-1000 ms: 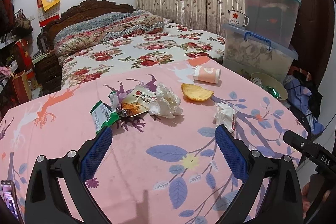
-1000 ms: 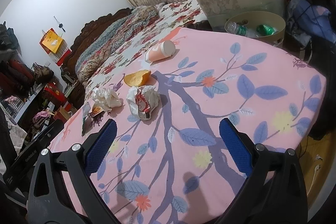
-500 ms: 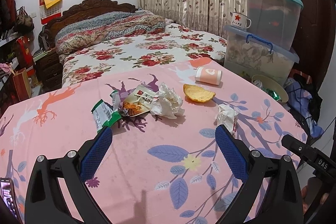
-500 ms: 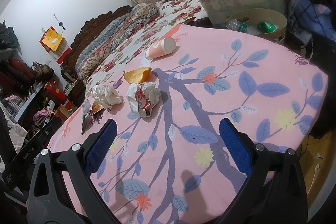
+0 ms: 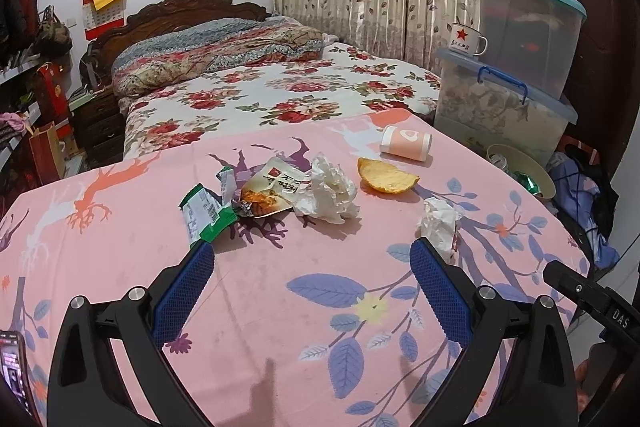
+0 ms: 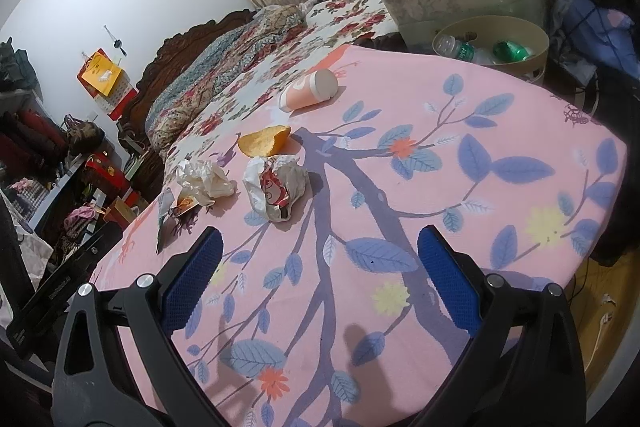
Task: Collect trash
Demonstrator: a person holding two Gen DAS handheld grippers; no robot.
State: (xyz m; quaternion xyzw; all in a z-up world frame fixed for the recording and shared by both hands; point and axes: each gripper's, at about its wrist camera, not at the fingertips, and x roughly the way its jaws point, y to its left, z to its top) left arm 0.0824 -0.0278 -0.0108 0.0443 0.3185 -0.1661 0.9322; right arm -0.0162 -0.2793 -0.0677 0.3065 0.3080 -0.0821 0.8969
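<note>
We hold both grippers, left gripper (image 5: 310, 253) and right gripper (image 6: 318, 241), jaws apart and empty, above wrappers (image 5: 270, 189) and crumpled paper (image 6: 276, 187) littering the tabletop (image 6: 500, 195).

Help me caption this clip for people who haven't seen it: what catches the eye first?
Litter strewn down the middle of the pink leaf-print tablecloth: a green wrapper, a snack packet, crumpled tissue, an orange peel and a toppled pink cup. Both the left gripper and right gripper hover open, short of it. A beige bin sits beyond the table's edge.
</note>
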